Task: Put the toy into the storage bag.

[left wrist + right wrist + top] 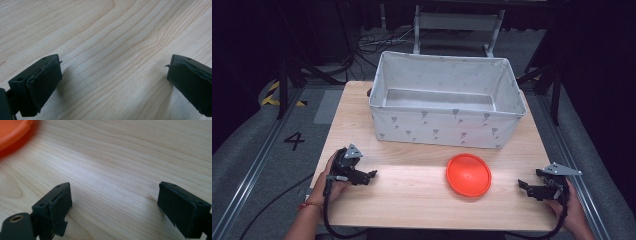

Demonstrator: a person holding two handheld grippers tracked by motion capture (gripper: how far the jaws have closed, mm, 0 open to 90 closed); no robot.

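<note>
Dark floor with cables and metal frame legs rings a pale wooden surface (412, 200). Toward twelve o'clock on it stands a white fabric bin (444, 127) with small grey prints, its mouth open upward. An orange disc (468, 174) lies flat at about five o'clock from the bin's middle, near its front wall but apart from it; it may be a lid or a shallow plate, the high view is too soft to tell.

At eight o'clock on the surface the left claw (373, 174) rests low over the wood, held in a hand (329, 180), its jaws released with bare wood grain between them in the left gripper view. At four o'clock the right claw (522, 185) points toward the disc, well apart from it, jaws spread wide and holding nothing. In the right gripper view the disc's rim sits at ten o'clock.
</note>
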